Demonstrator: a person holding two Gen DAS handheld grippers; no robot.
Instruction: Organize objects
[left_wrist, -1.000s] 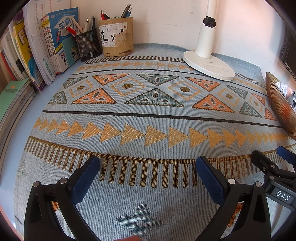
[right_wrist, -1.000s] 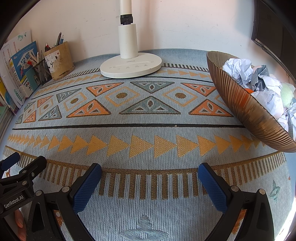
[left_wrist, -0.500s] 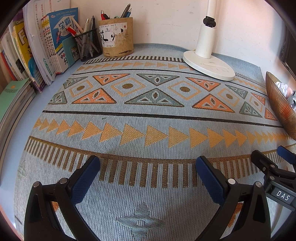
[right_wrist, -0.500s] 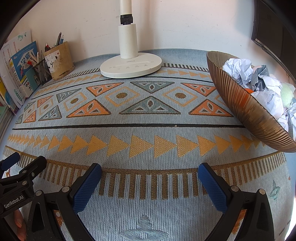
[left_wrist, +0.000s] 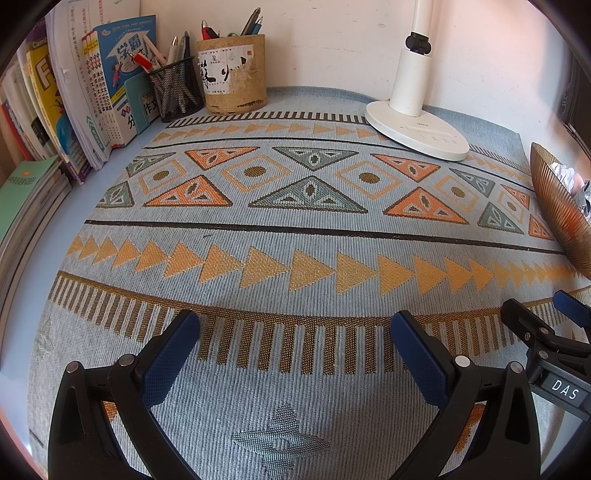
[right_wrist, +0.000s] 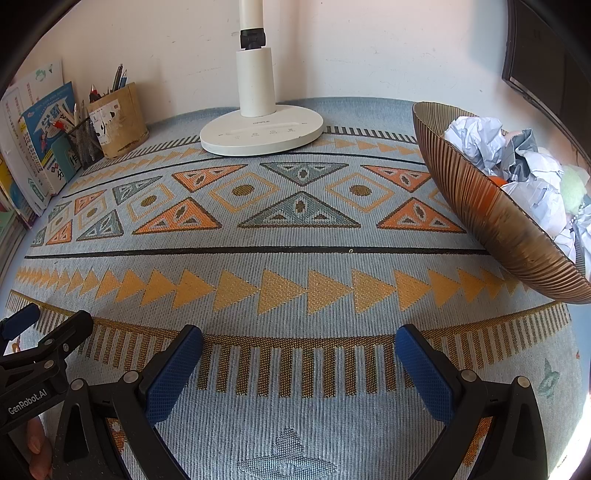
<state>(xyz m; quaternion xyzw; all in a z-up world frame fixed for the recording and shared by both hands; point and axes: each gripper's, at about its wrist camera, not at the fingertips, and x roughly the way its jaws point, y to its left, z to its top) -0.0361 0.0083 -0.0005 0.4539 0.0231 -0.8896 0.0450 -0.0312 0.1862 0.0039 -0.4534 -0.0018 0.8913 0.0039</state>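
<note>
My left gripper (left_wrist: 295, 328) is open and empty, low over the patterned blue mat (left_wrist: 295, 236). My right gripper (right_wrist: 299, 343) is open and empty beside it, over the same mat (right_wrist: 295, 258). A ribbed bronze bowl (right_wrist: 491, 218) at the right holds crumpled paper (right_wrist: 476, 140), an orange thing and a pale green thing; its edge shows in the left wrist view (left_wrist: 557, 210). A cardboard pen cup (left_wrist: 232, 74) and a black mesh pen cup (left_wrist: 177, 88) stand at the back left, next to upright books (left_wrist: 92, 92).
A white desk lamp base (right_wrist: 262, 129) stands at the back, also in the left wrist view (left_wrist: 417, 129). Stacked books (left_wrist: 29, 199) lie at the far left. A wall runs behind. A dark frame (right_wrist: 546, 62) is at the upper right.
</note>
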